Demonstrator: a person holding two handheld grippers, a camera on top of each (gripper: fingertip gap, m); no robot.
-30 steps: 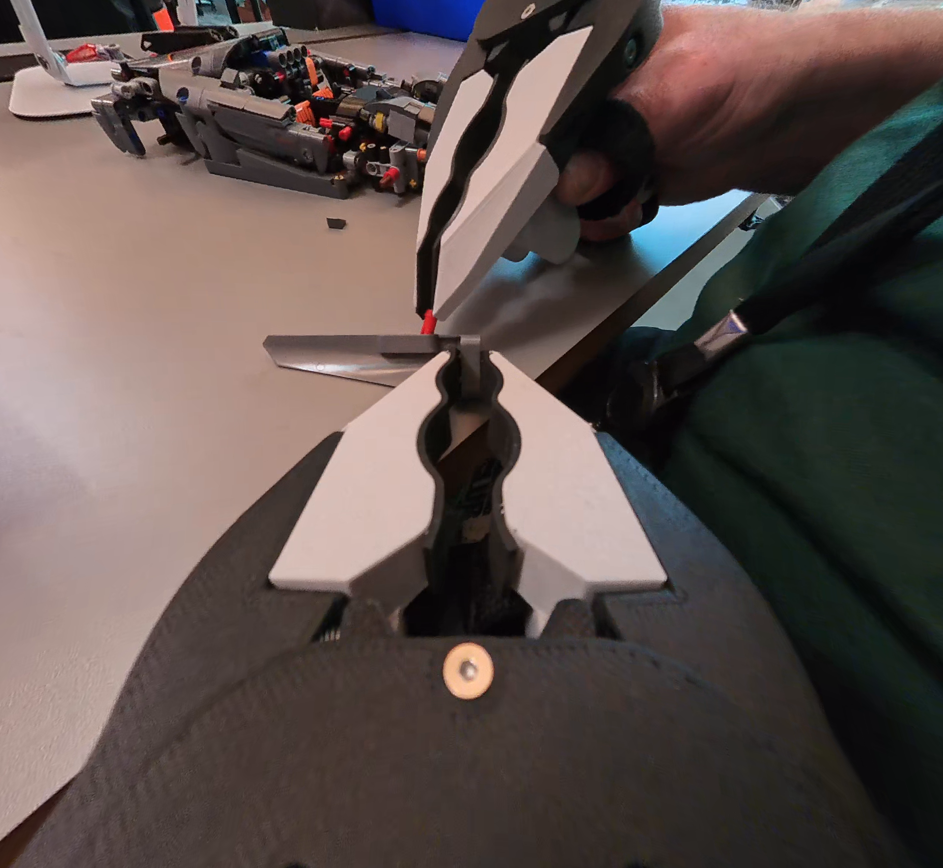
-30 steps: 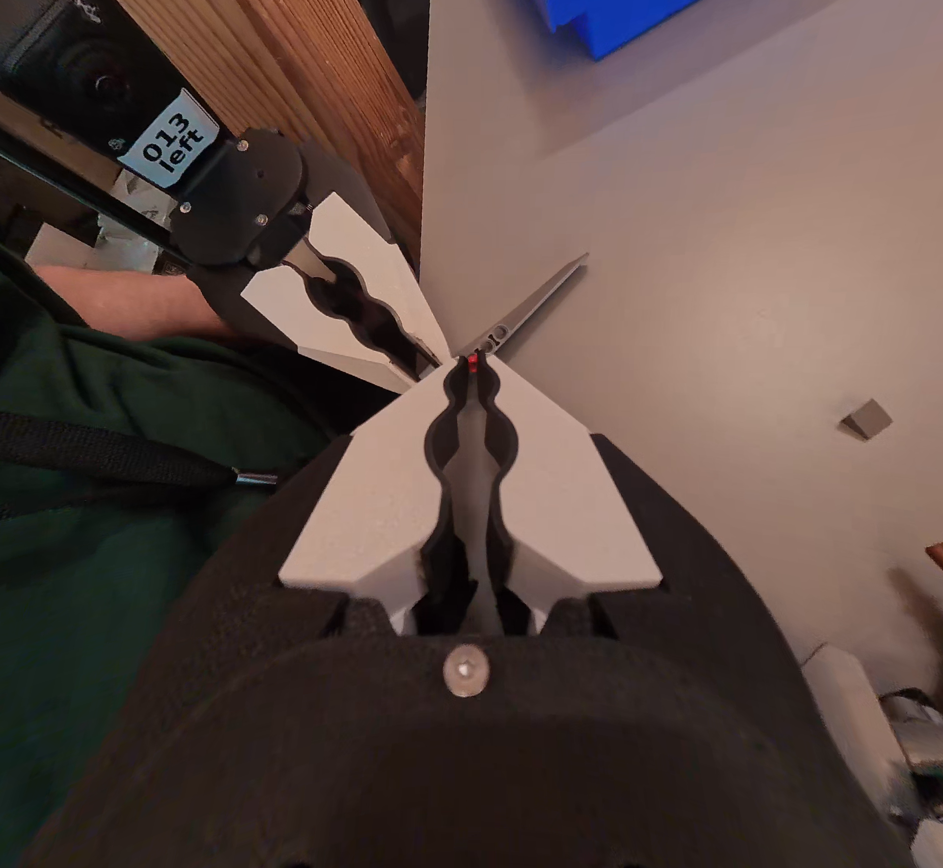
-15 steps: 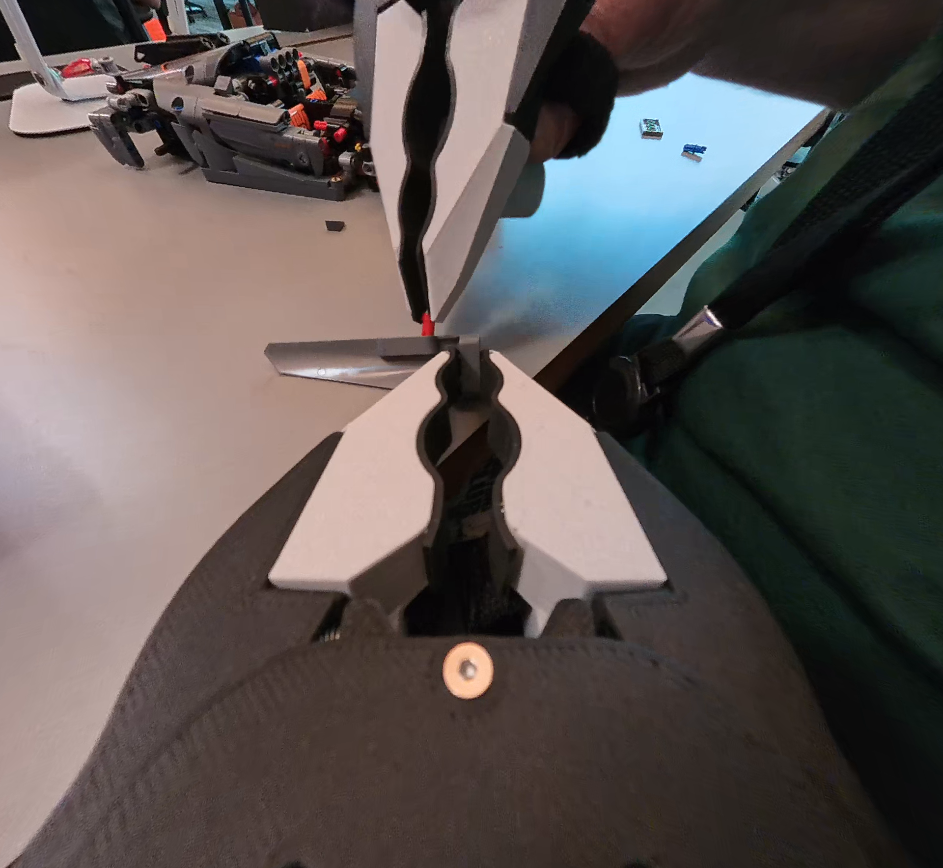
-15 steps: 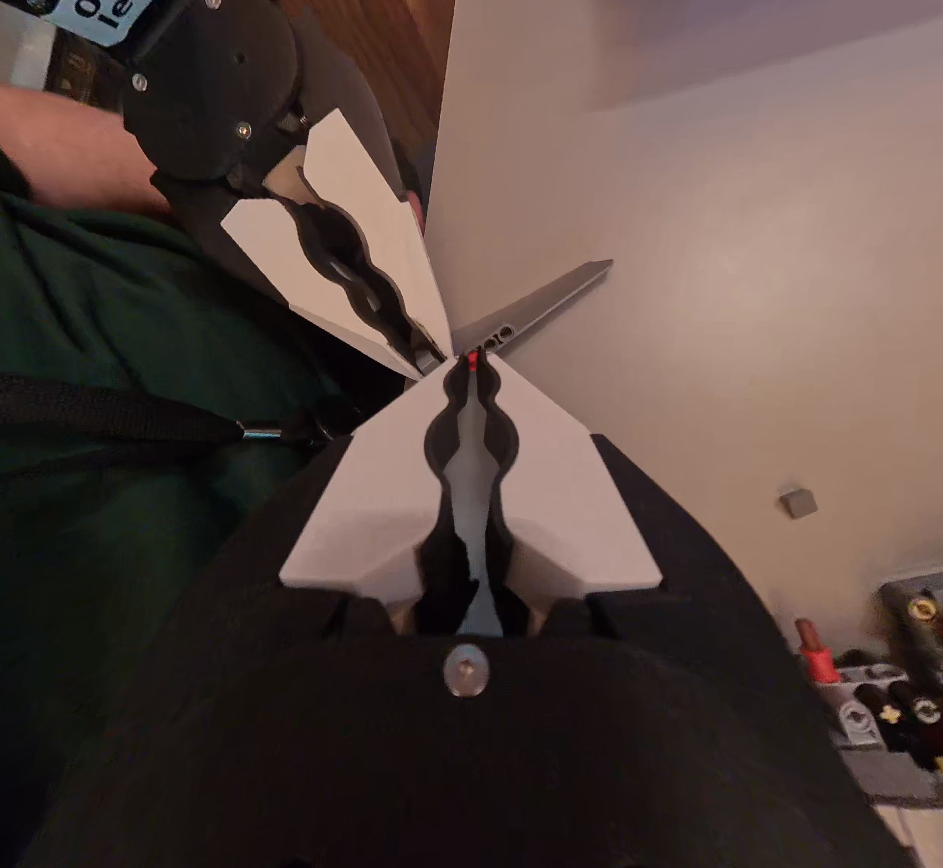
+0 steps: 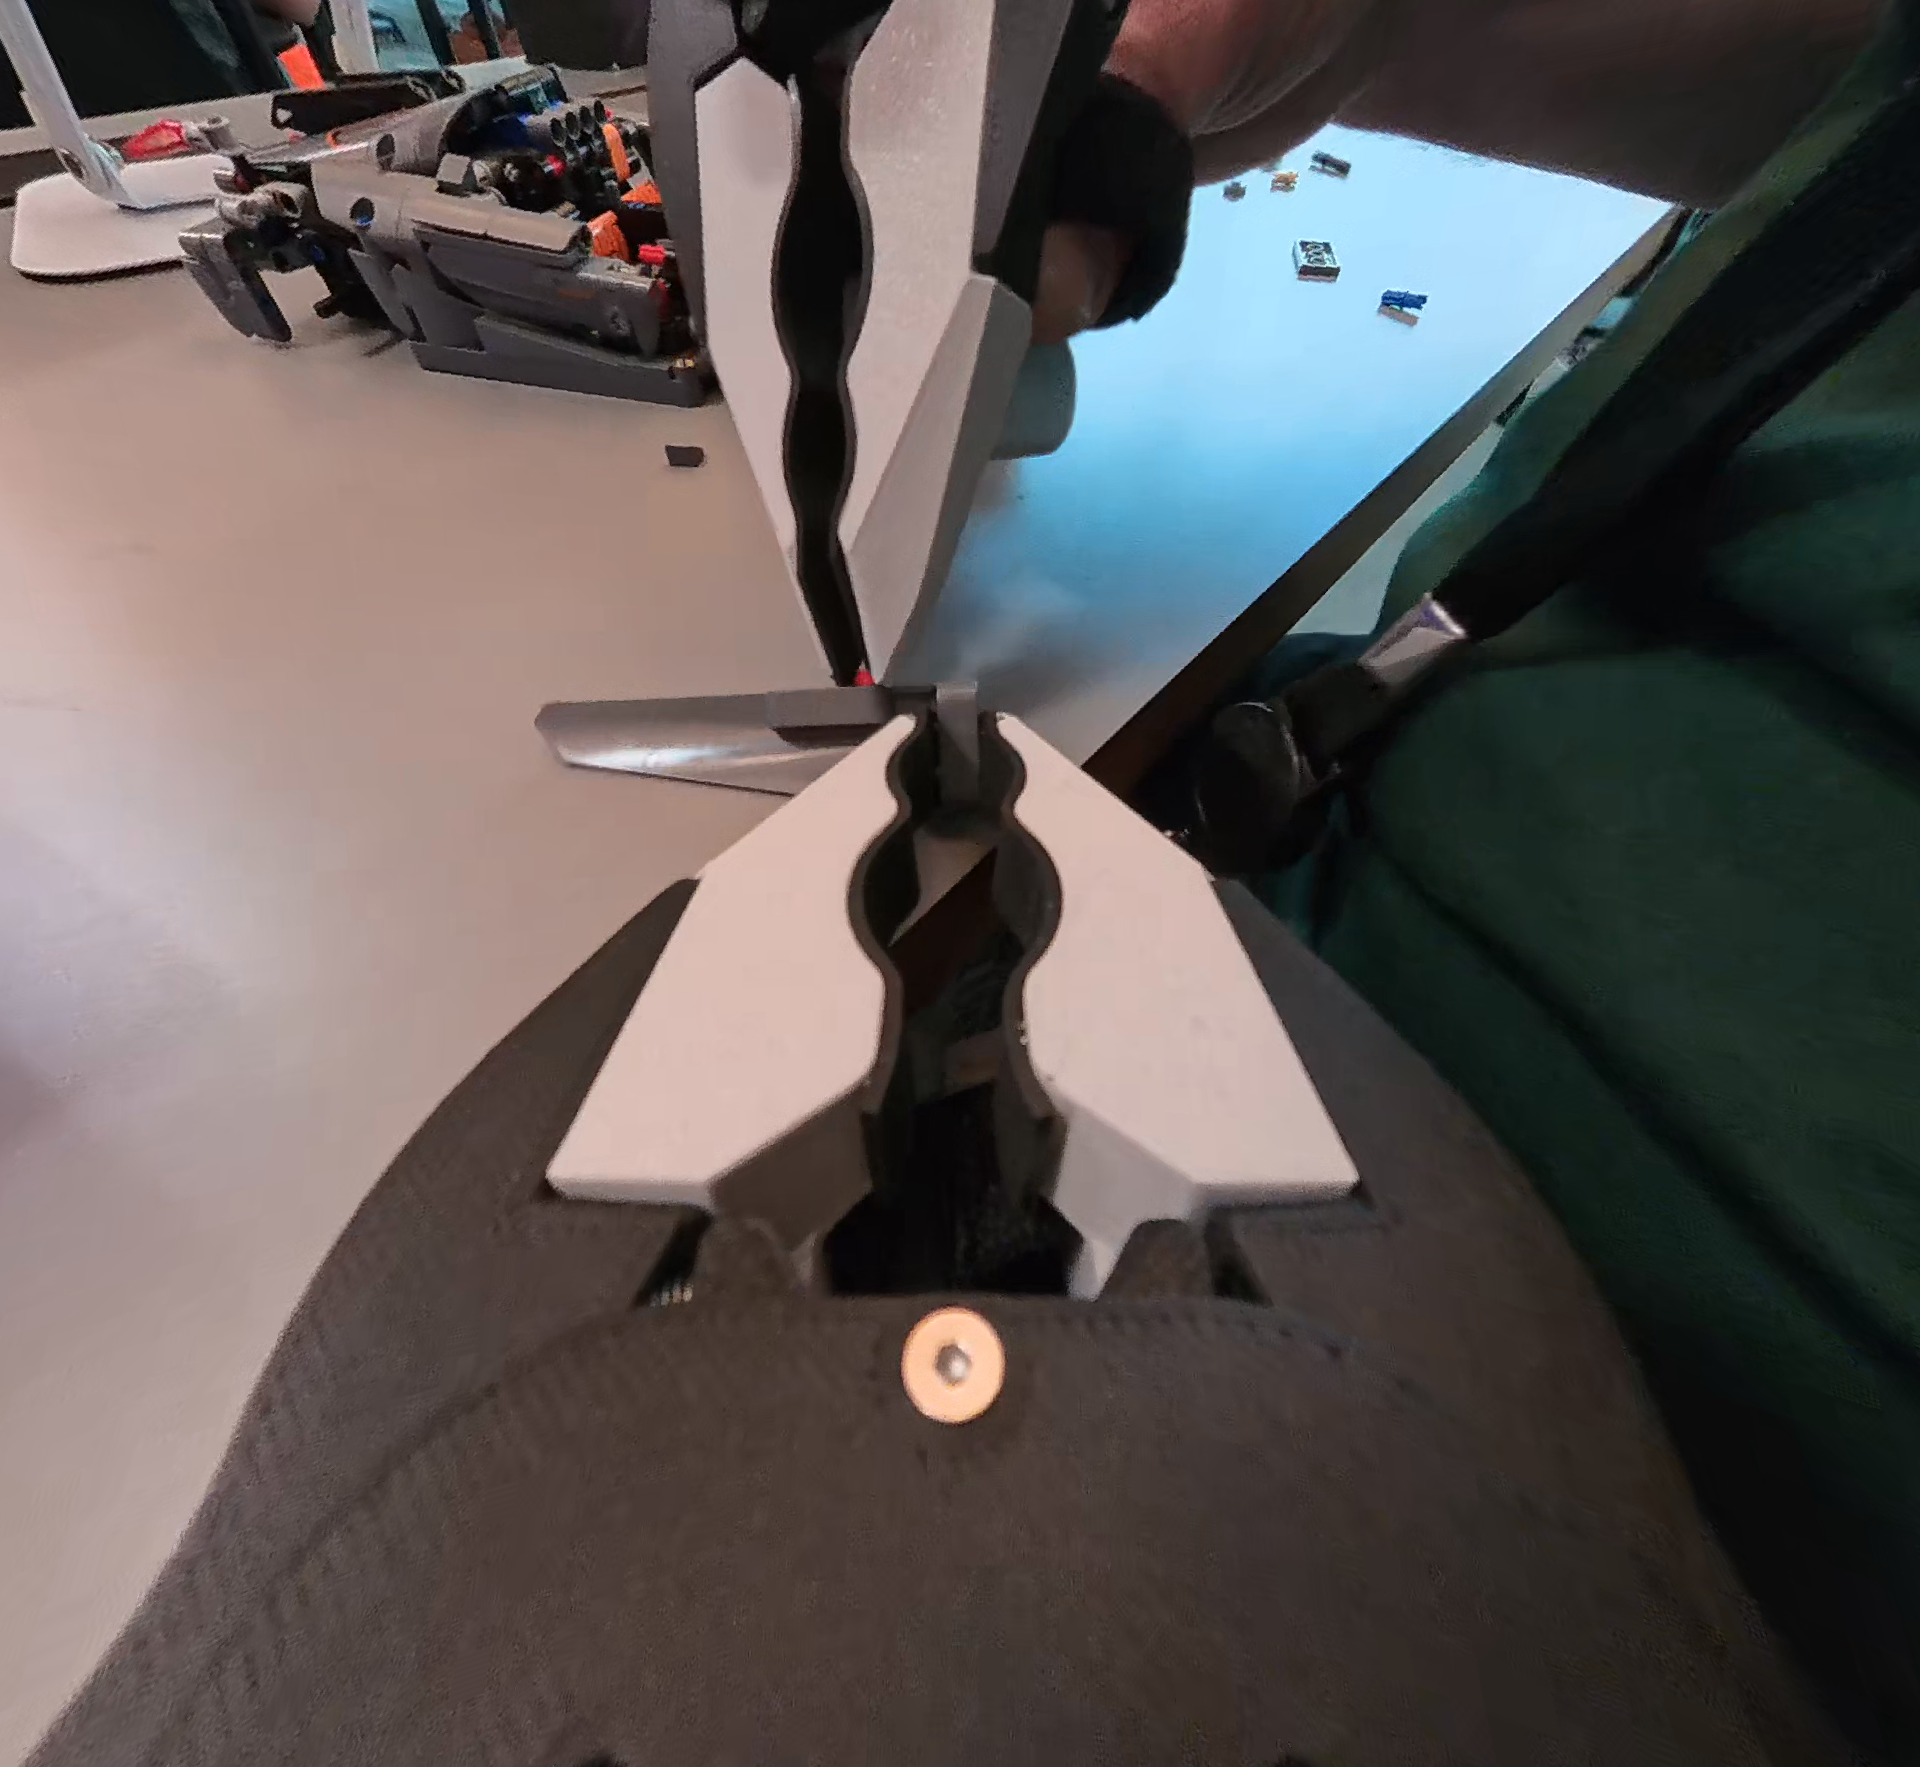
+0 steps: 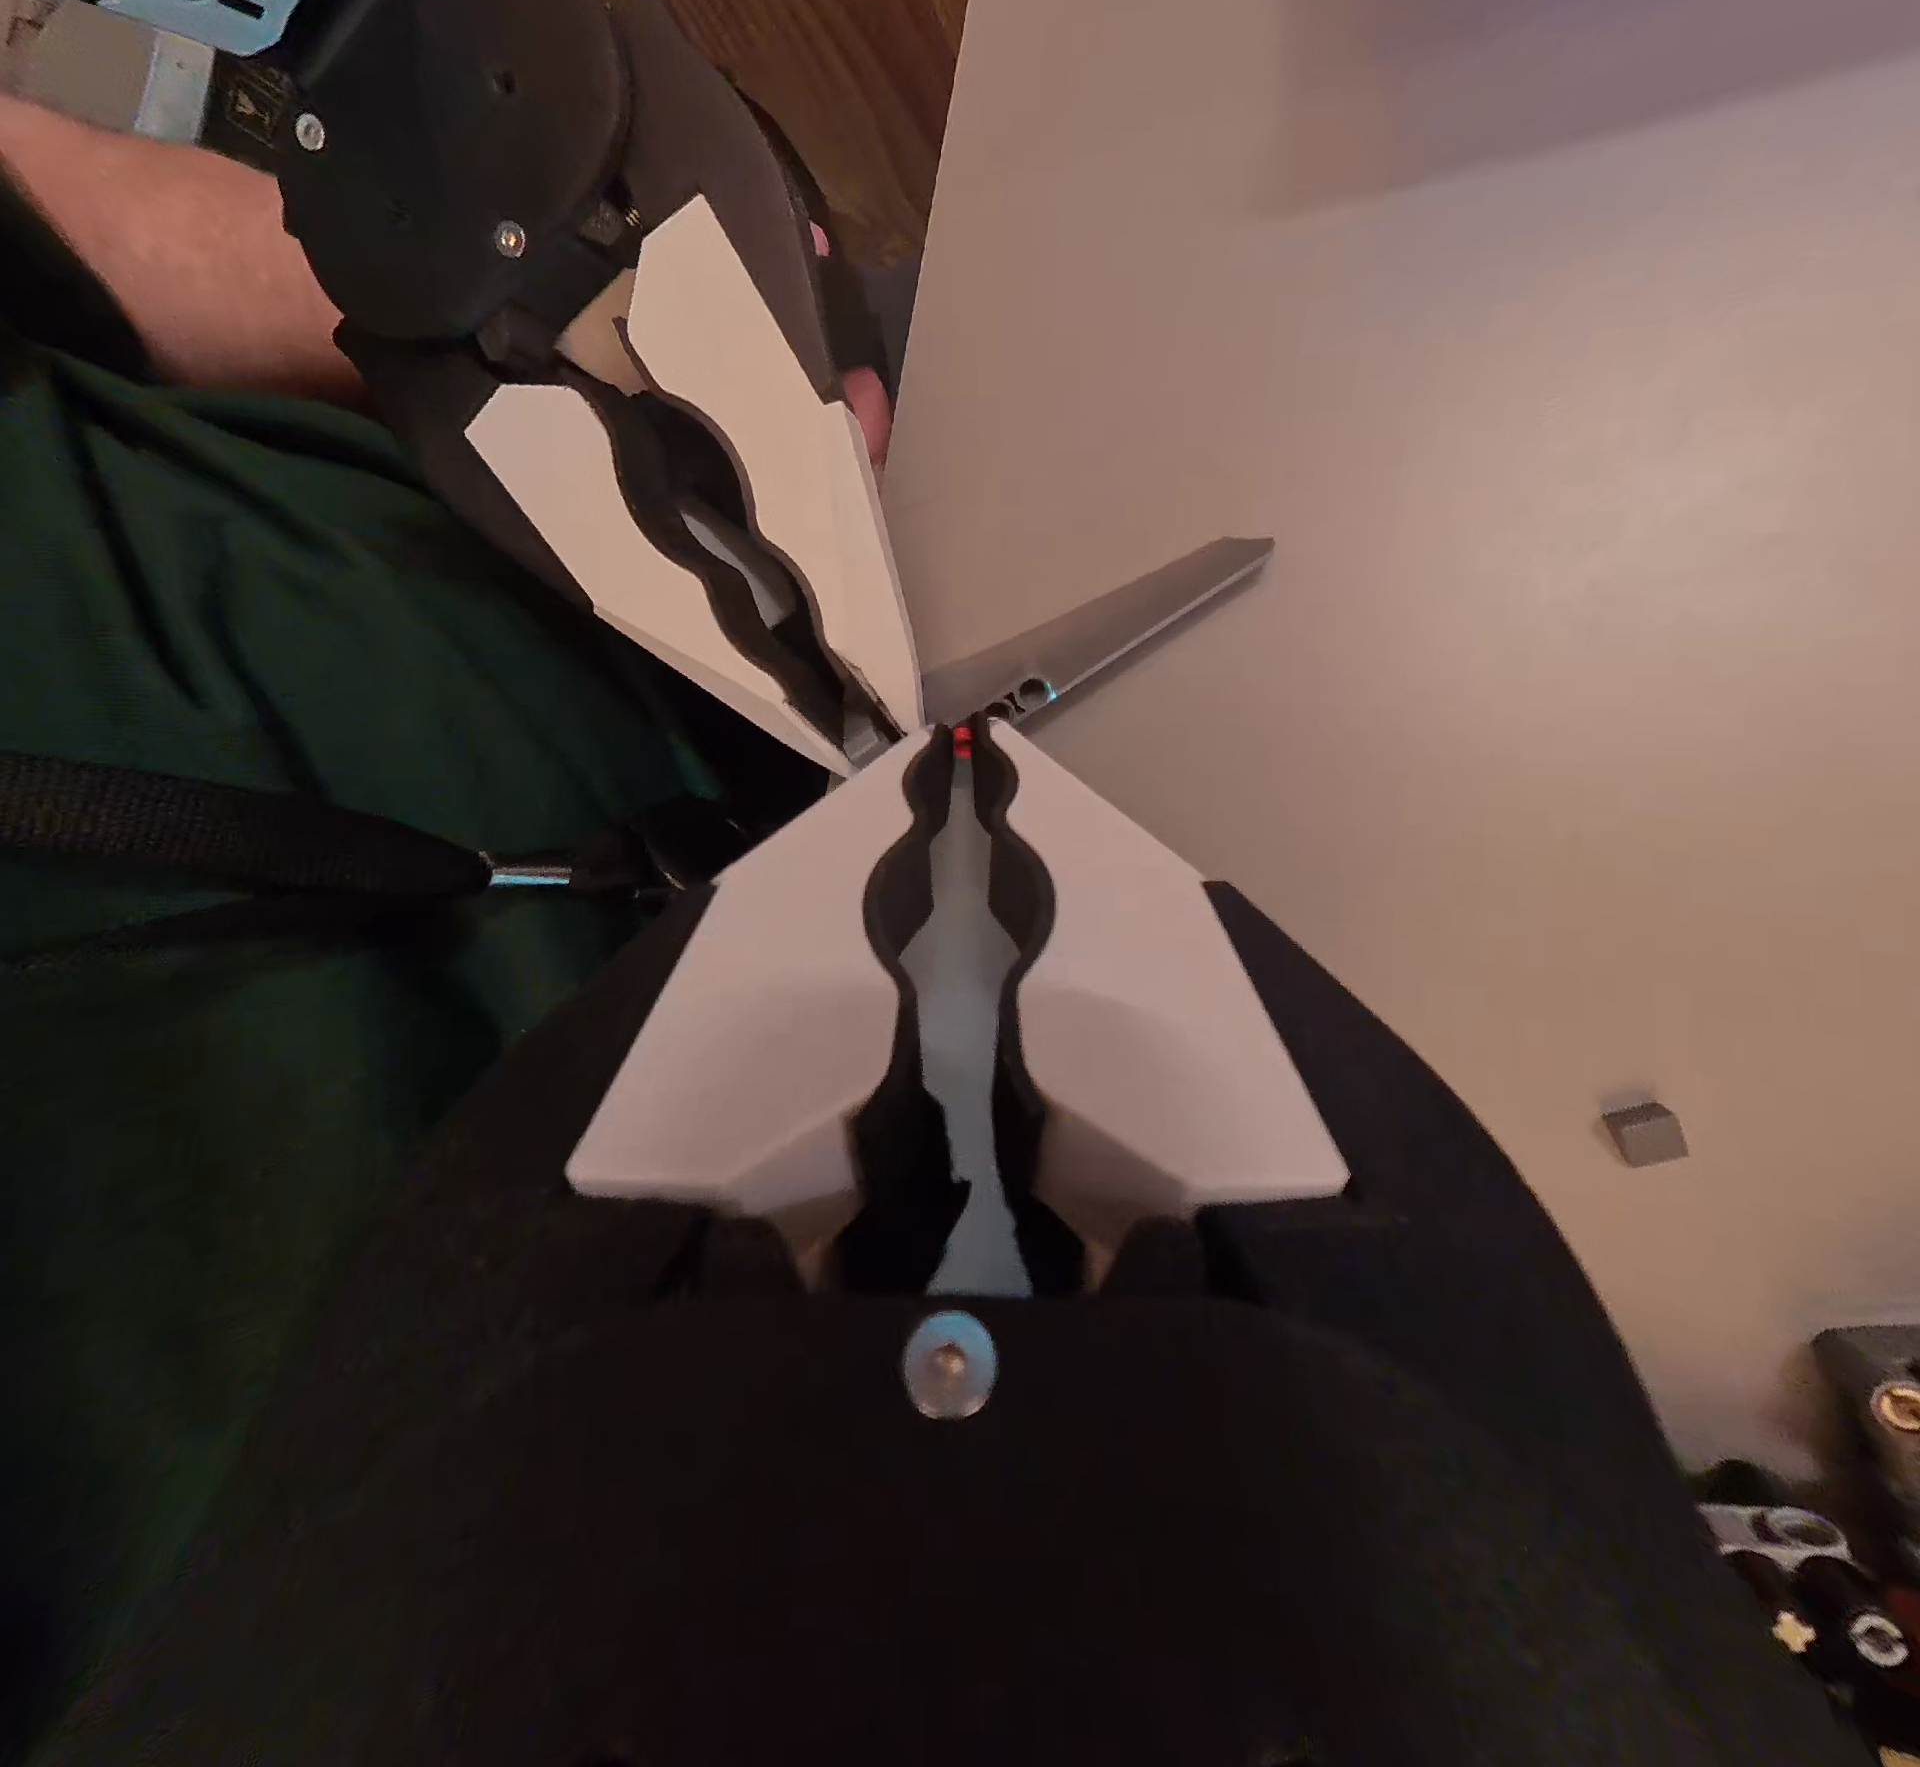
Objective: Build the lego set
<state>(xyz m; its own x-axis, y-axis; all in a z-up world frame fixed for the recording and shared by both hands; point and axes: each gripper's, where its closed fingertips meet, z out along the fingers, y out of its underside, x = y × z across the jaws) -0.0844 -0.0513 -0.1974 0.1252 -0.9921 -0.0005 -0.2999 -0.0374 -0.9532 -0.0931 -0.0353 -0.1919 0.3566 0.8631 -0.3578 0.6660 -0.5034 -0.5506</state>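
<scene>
My left gripper (image 5: 956, 715) is shut on the end of a long grey panel piece (image 5: 686, 730), held just above the table near its front edge. The panel also shows in the right wrist view (image 6: 1122, 621), with small holes near its held end. My right gripper (image 6: 961, 741) is shut on a small red pin (image 6: 961, 743). It comes down from above in the left wrist view (image 5: 857, 668), with the red pin (image 5: 862, 675) touching the panel's top beside my left fingertips. The left gripper shows in the right wrist view (image 6: 883, 730) too.
A partly built grey lego vehicle (image 5: 468, 263) stands at the back left on the grey table (image 5: 312, 678). A small dark piece (image 5: 683, 455) lies in front of it, and a grey piece (image 6: 1642, 1133) lies alone. Loose bricks (image 5: 1317, 257) lie far right. A white stand base (image 5: 94, 211) is at the far left. The tips of both grippers are at nearly the same place. Both grippers' tips are roughly 20 cm from the partly built grey lego vehicle (image 5: 468, 263).
The right gripper has swung from a slanted pose to nearly upright over the panel, the pin staying at the same spot. The left gripper and panel have held still.
</scene>
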